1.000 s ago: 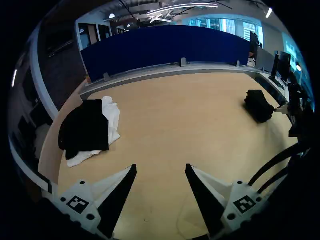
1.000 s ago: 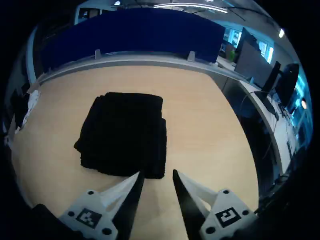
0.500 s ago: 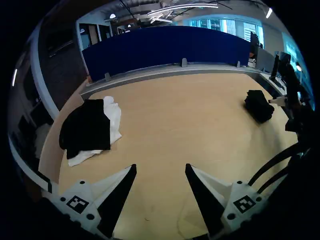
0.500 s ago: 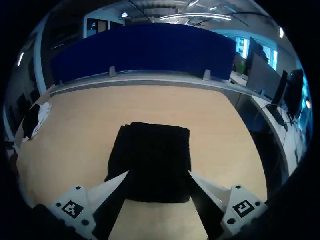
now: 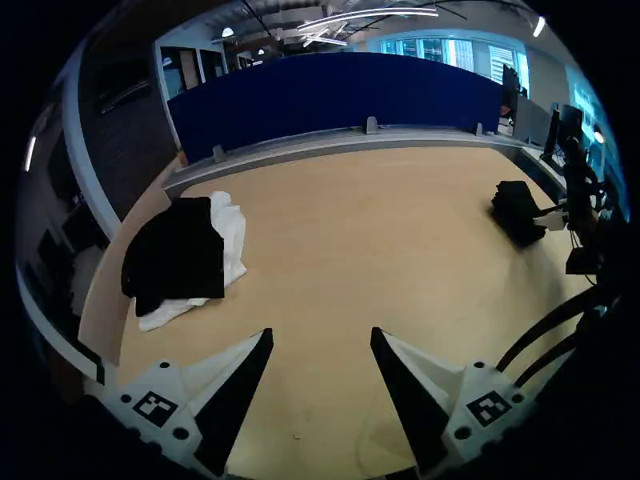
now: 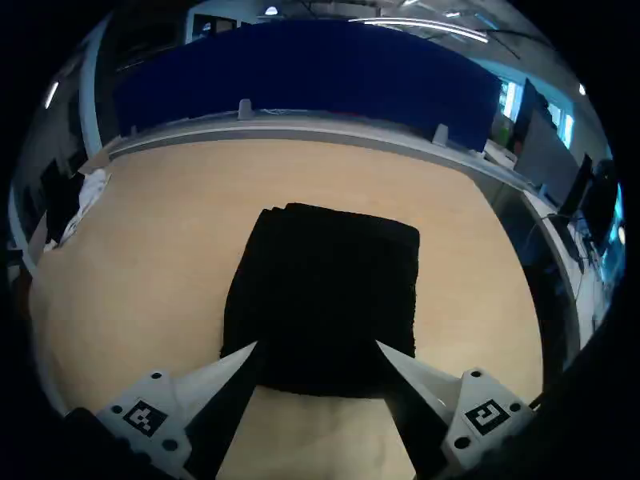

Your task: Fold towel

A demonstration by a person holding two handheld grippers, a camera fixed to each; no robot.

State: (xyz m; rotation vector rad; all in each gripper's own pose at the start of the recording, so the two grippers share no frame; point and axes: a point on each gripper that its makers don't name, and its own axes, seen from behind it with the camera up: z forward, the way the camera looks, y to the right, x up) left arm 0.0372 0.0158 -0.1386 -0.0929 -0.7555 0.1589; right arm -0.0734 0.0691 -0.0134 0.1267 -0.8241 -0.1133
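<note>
The left tool (image 5: 321,330) gapes empty over the worktop's (image 5: 360,240) near edge. The right tool (image 6: 317,344) is spread wide, straddling the near edge of the folded black towel (image 6: 324,288) by the worktop's right edge. 2 cloths (image 5: 184,260) lie at the left edge.

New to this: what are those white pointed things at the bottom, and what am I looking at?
Those are the two fingers of a hand-held tool; a person carries one in each hand, each with its own wide-angle camera. One picture looks along the left tool, open over a wooden table, with a black and white cloth pile to its left. The other looks along the right tool, open, its fingers over the near edge of a folded black towel. Nothing is gripped.
</note>
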